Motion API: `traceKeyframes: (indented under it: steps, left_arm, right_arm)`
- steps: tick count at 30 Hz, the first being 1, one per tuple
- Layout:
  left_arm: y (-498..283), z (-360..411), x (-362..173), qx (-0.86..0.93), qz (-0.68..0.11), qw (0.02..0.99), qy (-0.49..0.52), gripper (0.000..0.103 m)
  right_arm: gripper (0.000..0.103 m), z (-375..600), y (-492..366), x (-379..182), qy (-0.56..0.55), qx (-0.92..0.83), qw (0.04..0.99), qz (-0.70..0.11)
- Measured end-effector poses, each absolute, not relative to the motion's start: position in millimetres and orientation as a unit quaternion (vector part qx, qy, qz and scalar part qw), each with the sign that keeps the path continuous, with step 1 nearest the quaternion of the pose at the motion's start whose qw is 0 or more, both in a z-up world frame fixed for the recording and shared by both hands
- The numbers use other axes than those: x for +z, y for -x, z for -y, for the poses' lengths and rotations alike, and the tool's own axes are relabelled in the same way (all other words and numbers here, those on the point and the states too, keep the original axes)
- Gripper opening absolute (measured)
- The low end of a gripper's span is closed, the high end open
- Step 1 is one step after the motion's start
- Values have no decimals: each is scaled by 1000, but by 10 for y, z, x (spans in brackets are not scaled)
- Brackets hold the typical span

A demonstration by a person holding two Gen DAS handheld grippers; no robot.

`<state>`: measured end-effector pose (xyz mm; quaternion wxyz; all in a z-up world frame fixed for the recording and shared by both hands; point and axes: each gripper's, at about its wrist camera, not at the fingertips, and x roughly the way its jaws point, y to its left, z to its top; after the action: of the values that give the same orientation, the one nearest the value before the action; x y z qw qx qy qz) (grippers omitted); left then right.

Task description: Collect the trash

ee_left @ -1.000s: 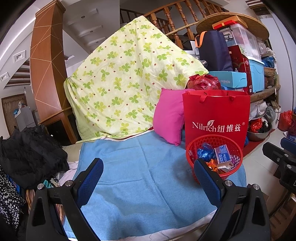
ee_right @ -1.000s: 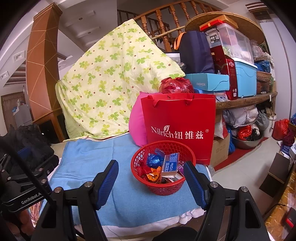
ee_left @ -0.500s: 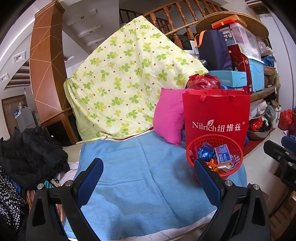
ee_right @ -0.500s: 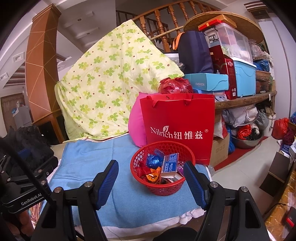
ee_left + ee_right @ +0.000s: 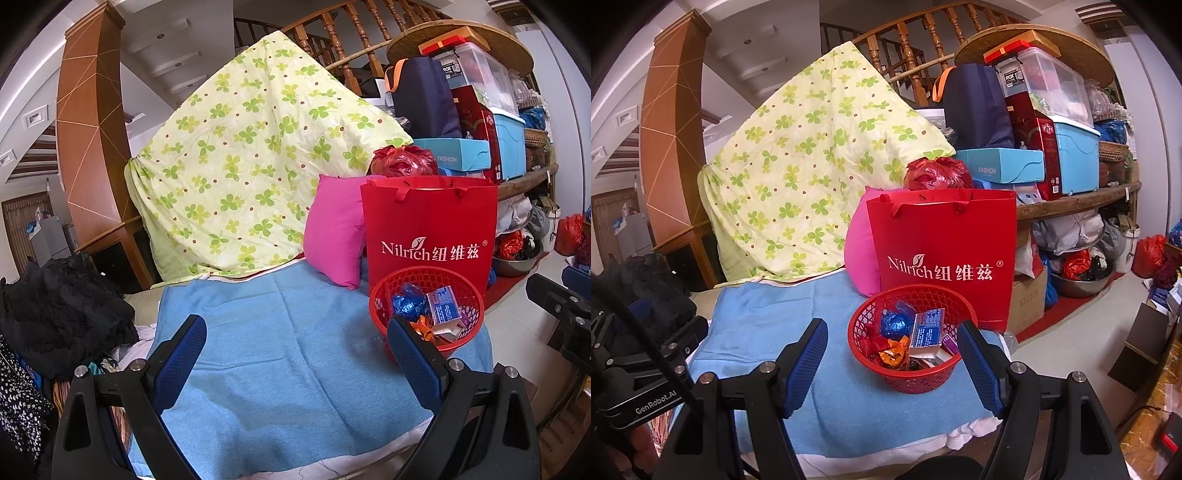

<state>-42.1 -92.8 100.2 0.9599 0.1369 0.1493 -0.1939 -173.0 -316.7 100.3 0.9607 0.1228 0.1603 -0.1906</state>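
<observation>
left view: my left gripper [image 5: 295, 350] gapes empty over the blue towel [image 5: 295, 332]; one red basket [image 5: 426, 308] of trash sits right, before one red bag [image 5: 428, 221]. right view: my right gripper [image 5: 892, 358] gapes empty around the basket [image 5: 912, 354], maybe five scraps inside.

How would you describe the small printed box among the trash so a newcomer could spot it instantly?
Find the tall red Nilrich gift bag standing on the blue blanket; directly in front of it sits a red plastic basket. Inside, leaning among crumpled wrappers, is the blue-and-white carton, the only flat-sided, printed rectangular item there.
</observation>
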Motion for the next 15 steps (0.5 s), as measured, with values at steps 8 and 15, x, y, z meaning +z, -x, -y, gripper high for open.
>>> traceKeyframes:
  steps: [8,15]
  left_arm:
    - [400,902,973,-196,-151,959,-140,98]
    - [402,928,961,-197,-152,958,-143,98]
  right_arm:
    - [76,3191,1717,990,-124,-192,960,-162]
    - [76,3196,1713,994,-123,-191,960,-162]
